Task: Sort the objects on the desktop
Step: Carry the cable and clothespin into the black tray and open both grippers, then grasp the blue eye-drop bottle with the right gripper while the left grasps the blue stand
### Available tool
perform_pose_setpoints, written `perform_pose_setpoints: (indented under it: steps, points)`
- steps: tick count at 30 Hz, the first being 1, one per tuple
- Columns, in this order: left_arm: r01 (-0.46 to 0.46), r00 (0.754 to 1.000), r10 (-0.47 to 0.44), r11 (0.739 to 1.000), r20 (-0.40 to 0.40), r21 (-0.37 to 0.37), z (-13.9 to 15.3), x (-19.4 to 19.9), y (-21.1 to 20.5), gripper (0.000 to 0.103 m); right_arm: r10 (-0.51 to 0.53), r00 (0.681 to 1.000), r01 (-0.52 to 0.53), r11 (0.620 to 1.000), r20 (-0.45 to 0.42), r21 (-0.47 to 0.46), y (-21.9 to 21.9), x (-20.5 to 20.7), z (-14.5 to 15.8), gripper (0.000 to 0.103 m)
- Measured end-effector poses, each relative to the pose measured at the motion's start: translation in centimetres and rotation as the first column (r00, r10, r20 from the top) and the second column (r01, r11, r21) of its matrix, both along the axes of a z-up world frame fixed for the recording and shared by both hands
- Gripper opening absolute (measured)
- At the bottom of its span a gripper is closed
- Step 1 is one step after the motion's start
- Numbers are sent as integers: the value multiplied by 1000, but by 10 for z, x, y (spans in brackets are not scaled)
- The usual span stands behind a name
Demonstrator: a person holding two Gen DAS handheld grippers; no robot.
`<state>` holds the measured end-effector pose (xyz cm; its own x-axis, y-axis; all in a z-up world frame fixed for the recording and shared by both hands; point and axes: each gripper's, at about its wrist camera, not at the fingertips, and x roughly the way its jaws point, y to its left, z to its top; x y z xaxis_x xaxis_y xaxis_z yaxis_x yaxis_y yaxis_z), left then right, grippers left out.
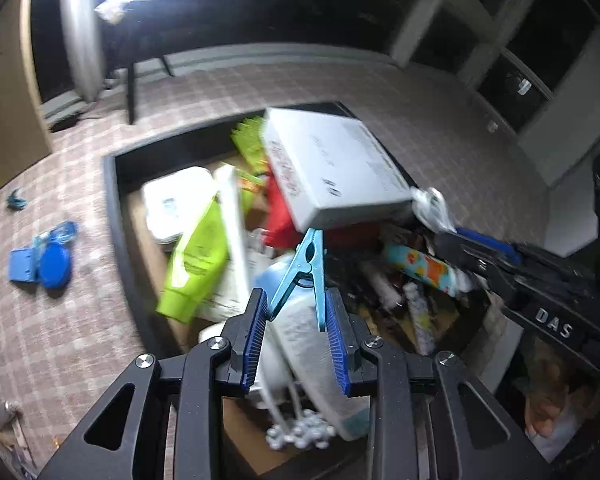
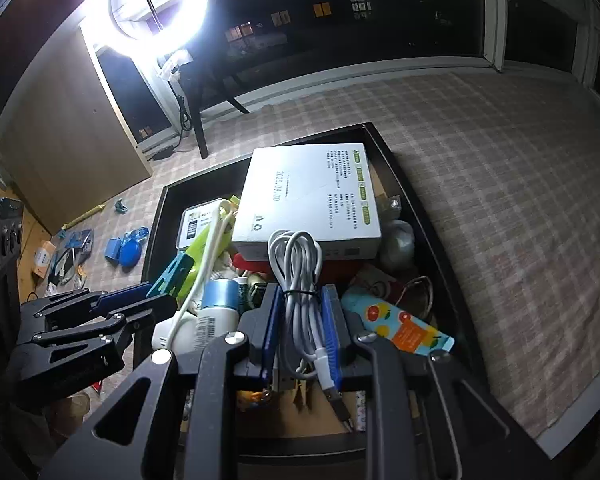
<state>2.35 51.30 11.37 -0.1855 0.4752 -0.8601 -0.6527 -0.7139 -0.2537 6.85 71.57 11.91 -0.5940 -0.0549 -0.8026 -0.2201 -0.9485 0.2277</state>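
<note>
My left gripper is shut on a light blue clothespin, held above the dark open box full of clutter. My right gripper is shut on a coiled white USB cable, also over the box. In the right wrist view the left gripper shows at the left with the clothespin. In the left wrist view the right gripper shows at the right with the cable. A white carton lies on top of the box's contents.
The box holds a lime-green tube, a white bottle, a fruit-print pouch and a red item. Blue items lie on the checked floor at the left. A ring light glares at the back.
</note>
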Motion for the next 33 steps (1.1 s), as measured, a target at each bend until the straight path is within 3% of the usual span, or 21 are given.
perform_pose_setpoints:
  steps: [2, 3, 12, 18, 23, 29, 33]
  points:
    - [-18, 1000, 18, 1000, -18, -19, 2, 1, 2, 43, 12, 1000, -12, 1000, 6, 12, -2, -3, 1, 22]
    - [-29, 999, 29, 999, -27, -13, 4, 0, 1, 45, 0, 1000, 0, 1000, 7, 27, -2, -4, 3, 27]
    - [-112, 993, 111, 994, -40, -21, 13, -27, -34, 46, 74, 997, -73, 997, -35, 26, -21, -29, 23, 31]
    - [-180, 982, 178, 983, -64, -33, 16, -55, -74, 58, 155, 987, -154, 988, -34, 25, -55, -56, 30, 33]
    - [-217, 974, 214, 975, -73, -37, 16, -79, -117, 63, 262, 964, -260, 965, -53, 43, -99, -84, 37, 41]
    - [-298, 954, 294, 953, -60, -60, 1, -108, -172, 75, 367, 930, -366, 930, -24, 35, -146, -130, 35, 41]
    - [-314, 949, 311, 946, -46, -85, -17, -121, -194, 75, 440, 898, -439, 896, 9, 62, -177, -158, 27, 41]
